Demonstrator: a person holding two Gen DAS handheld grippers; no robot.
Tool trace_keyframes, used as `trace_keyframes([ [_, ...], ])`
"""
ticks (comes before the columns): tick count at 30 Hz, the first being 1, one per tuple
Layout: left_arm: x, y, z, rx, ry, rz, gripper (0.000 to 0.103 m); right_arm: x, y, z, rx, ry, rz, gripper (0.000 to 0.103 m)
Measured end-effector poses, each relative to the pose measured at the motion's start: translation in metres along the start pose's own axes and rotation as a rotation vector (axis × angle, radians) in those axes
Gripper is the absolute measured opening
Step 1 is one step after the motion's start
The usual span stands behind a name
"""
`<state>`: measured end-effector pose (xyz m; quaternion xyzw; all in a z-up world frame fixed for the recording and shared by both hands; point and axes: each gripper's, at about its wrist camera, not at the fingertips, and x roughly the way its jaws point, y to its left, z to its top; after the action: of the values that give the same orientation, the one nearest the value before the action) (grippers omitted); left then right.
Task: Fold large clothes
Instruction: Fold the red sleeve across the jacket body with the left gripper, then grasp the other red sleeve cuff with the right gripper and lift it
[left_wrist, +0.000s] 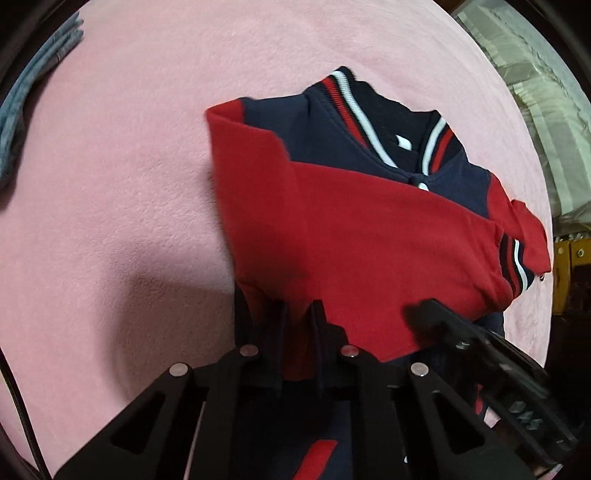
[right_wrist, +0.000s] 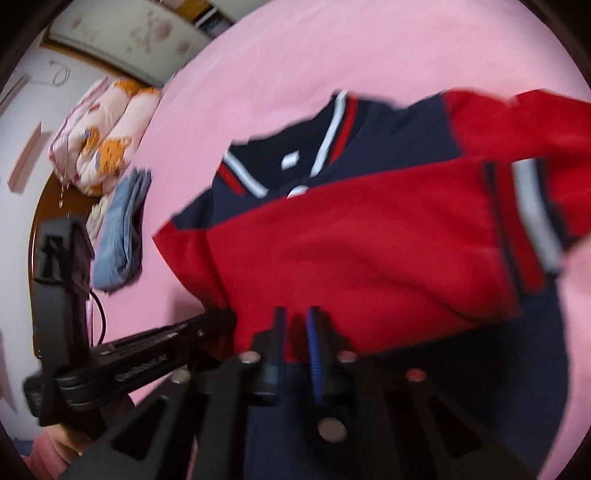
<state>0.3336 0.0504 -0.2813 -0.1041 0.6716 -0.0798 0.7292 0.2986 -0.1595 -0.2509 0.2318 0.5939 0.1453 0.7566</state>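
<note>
Left gripper: fingers drawn nearly together, pinching the lower edge of the jacket; red cloth sits in the narrow gap between them, low in the left wrist view.
Right gripper: fingers likewise clenched on the jacket's lower red edge, a strip of cloth caught between the blue-edged pads, low centre of the right wrist view.
Jacket: red and navy, with a striped collar toward the top of the frame; it lies on the pink bed cover, one red sleeve folded across the chest, its striped cuff at the right.
Grippers to each other: close side by side on the same hem; the right one enters the left wrist view from the lower right, the left one enters the right wrist view from the lower left.
Folded jeans: on the bed cover, left of the jacket in the right wrist view, well apart from it.
Patterned quilt: rolled, upper left of the right wrist view, beyond the jeans.
Cable: dark, loops beside the left gripper.
In the way: nothing lies on the jacket.
</note>
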Motion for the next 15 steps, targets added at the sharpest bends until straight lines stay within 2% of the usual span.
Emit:
trace_keyframes([
  [2, 0.002, 0.006, 0.001, 0.006, -0.003, 0.014, 0.008, 0.016, 0.009, 0.003, -0.079, -0.003, -0.037, 0.003],
  [4, 0.0, 0.013, -0.001, 0.01, -0.016, 0.032, 0.007, 0.022, 0.01, 0.007, -0.107, -0.014, -0.076, 0.0],
  [8, -0.004, 0.025, -0.003, -0.018, -0.028, -0.006, 0.007, 0.015, -0.008, 0.01, -0.044, -0.052, -0.026, 0.0],
  [9, -0.008, 0.031, -0.004, -0.022, -0.029, -0.01, 0.007, 0.009, -0.013, 0.009, -0.027, -0.078, -0.042, 0.0],
  [10, -0.01, 0.034, -0.005, -0.024, -0.029, -0.017, 0.007, 0.0, -0.017, 0.009, -0.019, -0.116, -0.101, 0.0],
  [11, -0.012, 0.039, -0.006, -0.023, -0.029, -0.022, 0.007, -0.012, -0.026, 0.009, 0.001, -0.172, -0.199, 0.0],
  [14, -0.021, 0.052, -0.008, -0.01, -0.034, -0.032, 0.003, -0.041, -0.066, 0.005, 0.142, -0.268, -0.245, 0.0],
  [15, -0.023, 0.058, -0.01, -0.005, -0.036, -0.025, 0.001, -0.045, -0.075, 0.003, 0.152, -0.279, -0.24, 0.0],
])
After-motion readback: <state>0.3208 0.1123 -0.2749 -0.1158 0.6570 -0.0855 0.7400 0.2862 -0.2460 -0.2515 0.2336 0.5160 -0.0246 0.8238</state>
